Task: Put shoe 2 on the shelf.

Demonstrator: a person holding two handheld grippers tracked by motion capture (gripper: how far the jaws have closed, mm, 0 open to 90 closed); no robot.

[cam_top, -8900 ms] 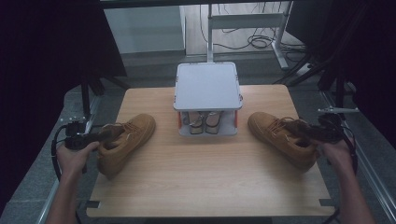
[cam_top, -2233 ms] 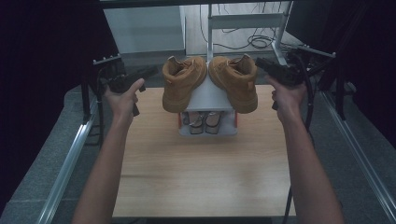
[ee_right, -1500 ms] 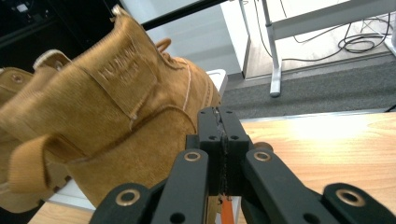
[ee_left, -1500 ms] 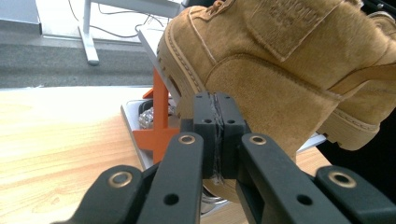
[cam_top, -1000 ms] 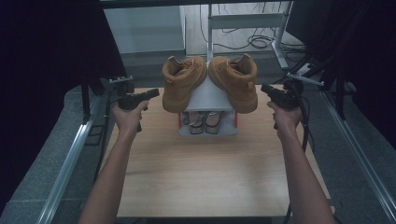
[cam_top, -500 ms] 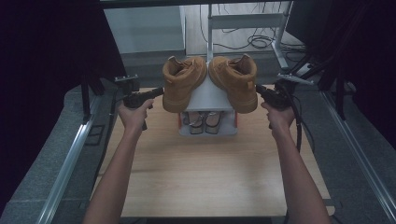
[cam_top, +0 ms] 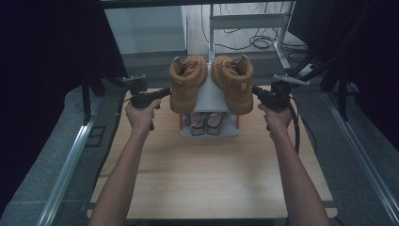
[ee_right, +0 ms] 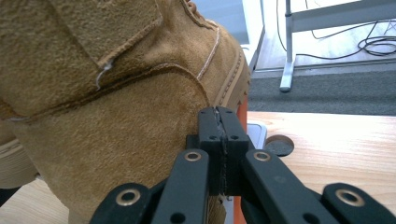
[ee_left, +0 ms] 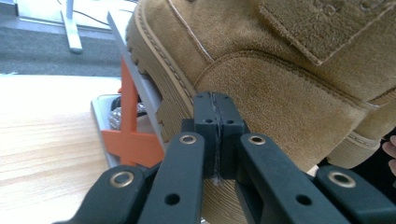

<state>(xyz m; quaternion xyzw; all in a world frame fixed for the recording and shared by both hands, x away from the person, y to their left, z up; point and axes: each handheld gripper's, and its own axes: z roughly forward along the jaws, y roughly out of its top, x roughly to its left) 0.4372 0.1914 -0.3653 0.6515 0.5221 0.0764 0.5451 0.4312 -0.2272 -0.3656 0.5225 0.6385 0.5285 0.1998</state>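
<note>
Two tan suede boots stand side by side, toes towards me, on top of a small white shoe rack (cam_top: pixel 209 98) at the far middle of the wooden table. My left gripper (cam_top: pixel 163 92) is shut with nothing between its jaws, its tip right at the outer side of the left boot (cam_top: pixel 187 82). In the left gripper view the closed tips (ee_left: pixel 214 100) sit against that boot's heel side (ee_left: pixel 289 93). My right gripper (cam_top: pixel 255 89) is likewise shut and empty at the outer side of the right boot (cam_top: pixel 233 82). Its tips (ee_right: pixel 219 116) are at the suede (ee_right: pixel 107 121).
The rack has orange side supports (ee_left: pixel 132 135) and a darker pair of shoes (cam_top: pixel 207 123) on its lower shelf. A round grey cap (ee_right: pixel 279 145) sits in the table top beside the rack. A metal stand (cam_top: pixel 244 21) and cables lie on the floor behind the table.
The boots, earlier held on the table at either side, now stand on the rack top. The grippers have let go, come down and inwards, and barely moved in the last second.
</note>
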